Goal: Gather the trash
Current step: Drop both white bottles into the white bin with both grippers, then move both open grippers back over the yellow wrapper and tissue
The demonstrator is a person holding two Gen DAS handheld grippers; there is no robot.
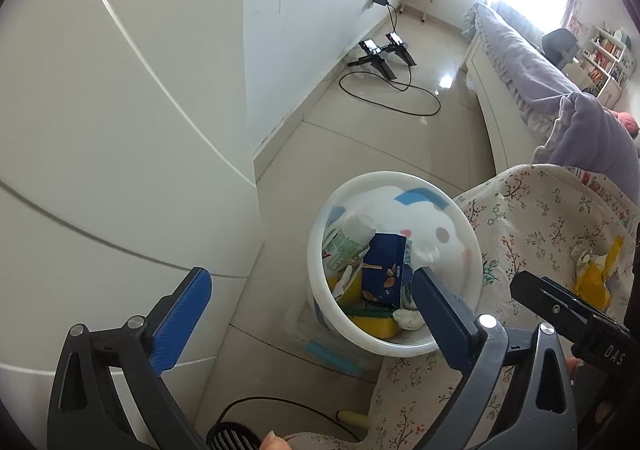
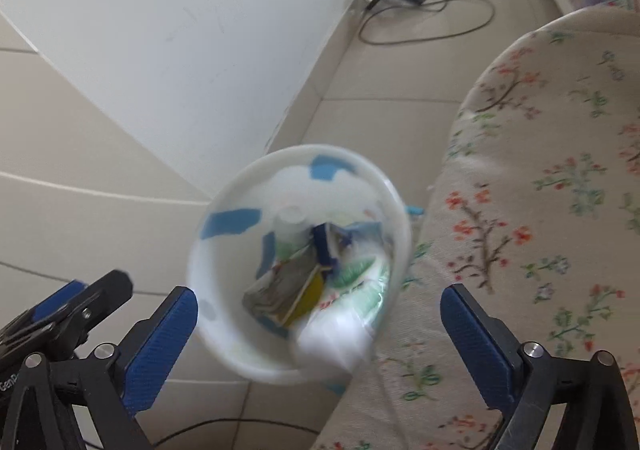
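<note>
- Surveying left to right: white cabinet (image 1: 120, 130) at far left, tiled floor (image 1: 360, 122) beyond it, bin (image 1: 472, 250) on the floor at centre, floral cover (image 1: 532, 210) at right.
- Left gripper (image 1: 312, 302): fingers spread wide, nothing between them. Its right finger (image 1: 436, 314) overlaps the bin's near rim in the view; contact cannot be confirmed.
- Bin contents: blue carton (image 1: 384, 270) standing on end, green-printed wrapper (image 1: 344, 246), yellow item (image 1: 376, 324), crumpled white tissue (image 1: 408, 320). All lie inside the bin.
- Right gripper (image 2: 320, 314): fingers equally wide and empty, hovering directly above the bin mouth. A blurred white scrap (image 2: 336, 334) shows at the near rim; whether it is falling or at rest cannot be told.
- Outstanding trash: yellow wrapper (image 1: 596, 278) with white paper beside it, resting on the floral cover to the bin's right, still uncollected.
- Step in hand, as judged: a drop into the bin is complete or completing; both grippers are free.
- Next move, as judged: swing a gripper right to the yellow wrapper, close on a raised fold rather than the cloth beneath, then carry it back over the bin.
</note>
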